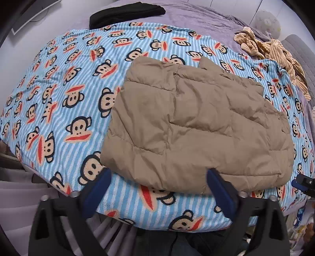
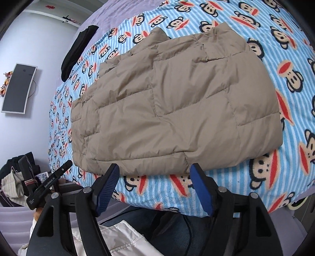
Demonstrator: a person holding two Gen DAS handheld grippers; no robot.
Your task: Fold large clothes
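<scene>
A tan quilted puffer jacket (image 1: 196, 126) lies folded into a rough rectangle on a blue striped monkey-print blanket (image 1: 59, 98). It also shows in the right wrist view (image 2: 173, 102). My left gripper (image 1: 158, 173) is open and empty, its blue pads at the jacket's near edge. My right gripper (image 2: 154, 169) is open and empty, its pads just short of the jacket's near hem. The left gripper's body (image 2: 47, 185) shows at the left of the right wrist view. The right gripper's tip (image 1: 303, 183) shows at the right edge of the left wrist view.
A black garment (image 1: 126, 13) lies at the far edge of the bed on a purple sheet (image 1: 196, 21). A tan striped garment (image 1: 275, 57) is heaped at the far right. A wall screen (image 2: 18, 88) hangs left. White fabric (image 2: 118, 242) lies below the bed edge.
</scene>
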